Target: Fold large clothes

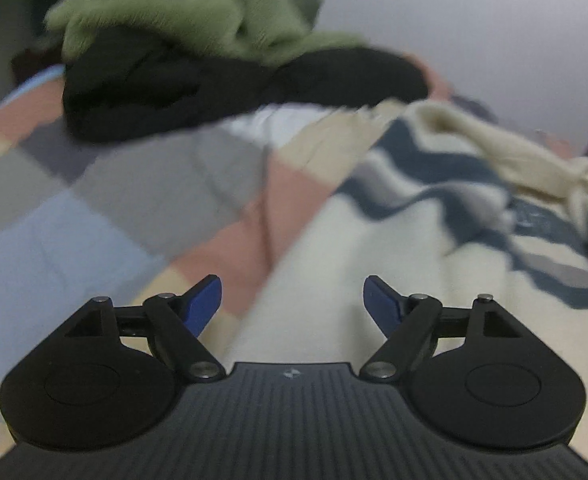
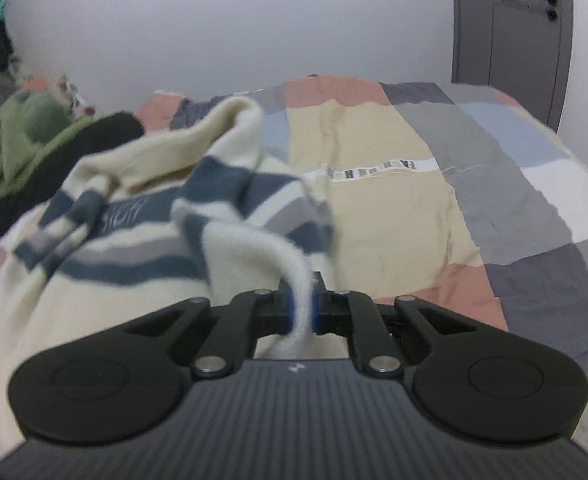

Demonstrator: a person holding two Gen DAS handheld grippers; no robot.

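Striped sweater is pinched at its cream edge by right gripper | left gripper spread, empty, over its near-left body | bulk extends ahead-left

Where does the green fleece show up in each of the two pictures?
Left wrist view: the green fleece is at the top, left of centre, lying on a black garment.
Right wrist view: the green fleece sits at the far left edge.
Shared landmark: the cream striped sweater.
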